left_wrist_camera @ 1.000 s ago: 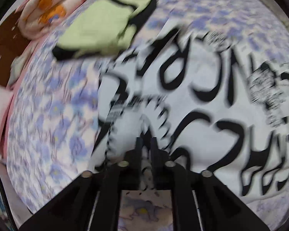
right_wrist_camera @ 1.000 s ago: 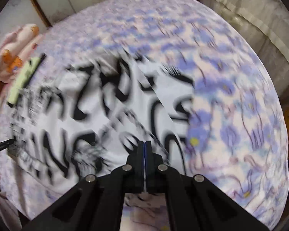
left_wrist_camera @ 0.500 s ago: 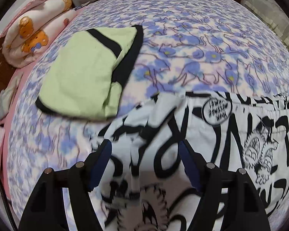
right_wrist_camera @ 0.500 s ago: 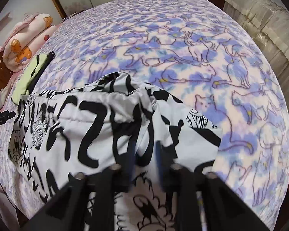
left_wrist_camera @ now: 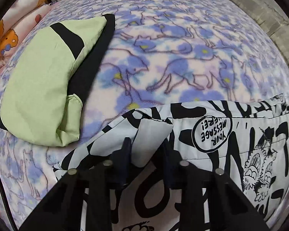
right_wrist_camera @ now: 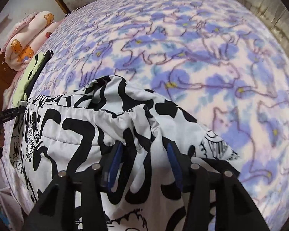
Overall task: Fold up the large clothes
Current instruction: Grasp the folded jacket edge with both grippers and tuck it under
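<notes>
Bed under a cat-print blanket (left_wrist_camera: 183, 61), printed garment spread at its near edge, both my jaws at its top fold.

Left jaws (left_wrist_camera: 145, 152) are closing astride a raised white flap of the black-and-white garment (left_wrist_camera: 240, 144), the pads not yet pressing it; right jaws (right_wrist_camera: 144, 154) are opening, gathered cloth of that garment (right_wrist_camera: 86, 134) loose between them. Risk as I judge it: the left pinches only the top layer, so the fold drags crooked; the freed right corner slumps and wrinkles. Beyond, the folded green garment (left_wrist_camera: 40, 88) lies just beside the left corner and could be nudged. A rolled pink quilt (right_wrist_camera: 27, 44) sits well apart.
</notes>
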A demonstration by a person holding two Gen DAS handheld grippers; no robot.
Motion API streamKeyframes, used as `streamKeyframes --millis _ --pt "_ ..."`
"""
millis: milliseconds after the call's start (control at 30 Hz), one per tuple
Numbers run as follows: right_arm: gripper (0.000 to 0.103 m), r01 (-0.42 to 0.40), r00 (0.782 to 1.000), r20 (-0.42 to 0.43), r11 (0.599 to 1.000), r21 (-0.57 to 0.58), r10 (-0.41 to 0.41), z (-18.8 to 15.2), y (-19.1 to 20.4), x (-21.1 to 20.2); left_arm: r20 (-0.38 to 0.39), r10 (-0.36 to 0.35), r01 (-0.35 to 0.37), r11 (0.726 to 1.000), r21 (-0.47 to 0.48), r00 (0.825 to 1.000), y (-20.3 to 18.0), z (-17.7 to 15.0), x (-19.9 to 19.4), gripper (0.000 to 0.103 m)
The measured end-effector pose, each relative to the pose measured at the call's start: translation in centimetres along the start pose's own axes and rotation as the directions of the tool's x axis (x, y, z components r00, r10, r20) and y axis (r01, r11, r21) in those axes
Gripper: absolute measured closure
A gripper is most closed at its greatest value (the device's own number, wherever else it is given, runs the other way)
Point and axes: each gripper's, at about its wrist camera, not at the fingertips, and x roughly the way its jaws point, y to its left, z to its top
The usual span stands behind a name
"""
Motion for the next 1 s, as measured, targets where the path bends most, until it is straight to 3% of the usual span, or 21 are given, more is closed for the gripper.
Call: streamKeyframes --millis 33,67,100,300,500,700,800,833,867,933,1000 --pt "0.063 -0.021 1.0 0.01 1.0 0.013 0.021 0.0 -0.2 0.0 0.003 0.021 -0.021 1.0 0.019 1.0 -0.4 0.0 0.0 0.09" --pt "0.082 -0.025 0.999 0.021 0.999 0.023 0.024 0.0 -0.1 -0.2 0.007 0.06 -0.06 0.998 0.028 0.998 -0.7 0.0 -0.1 0.092" --pt "0.089 0.005 0.999 0.032 1.0 0.029 -0.006 0.0 -0.1 -0.4 0.007 0.074 -0.074 0.997 0.024 0.997 -0.8 0.0 -0.2 0.094" --pt "0.094 0.047 0.987 0.149 0.993 0.105 -0.062 -0.3 0.7 -2.1 0.05 0.139 -0.13 0.98 -0.15 0.989 0.1 -0.1 -2.6 0.097" --pt "0.095 0.172 0.973 0.136 0.977 0.122 -0.188 0.0 1.7 -0.4 0.043 0.223 -0.215 0.966 -0.142 0.974 0.2 0.0 -1.3 0.097" --pt "0.09 0.205 0.969 0.115 0.97 0.132 -0.221 -0.2 1.3 0.4 0.024 0.183 -0.178 0.974 -0.141 0.983 1.4 0.3 0.3 0.096" --pt "0.086 0.221 0.967 0.106 0.968 0.118 -0.234 0.2 1.8 -0.4 0.028 0.211 -0.207 0.973 -0.105 0.977 0.8 0.6 -0.4 0.085" --pt "0.081 0.229 0.966 0.094 0.967 0.115 -0.24 0.4 1.8 -0.7 0.025 0.217 -0.214 0.973 -0.087 0.976 0.4 0.9 -0.8 0.071" --pt "0.078 0.239 0.965 0.085 0.965 0.112 -0.249 0.7 2.0 -1.2 0.03 0.213 -0.21 0.975 -0.076 0.977 0.2 1.1 -1.3 0.063" --pt "0.075 0.251 0.96 0.099 0.962 0.105 -0.262 1.1 2.4 -2.2 0.06 0.193 -0.19 0.98 -0.065 0.979 -0.3 1.6 -3.1 0.027" --pt "0.063 0.282 0.946 0.142 0.955 0.09 -0.292 1.7 3.2 -3.8 0.107 0.198 -0.193 0.98 -0.057 0.974 -1.0 1.8 -5.0 0.019"
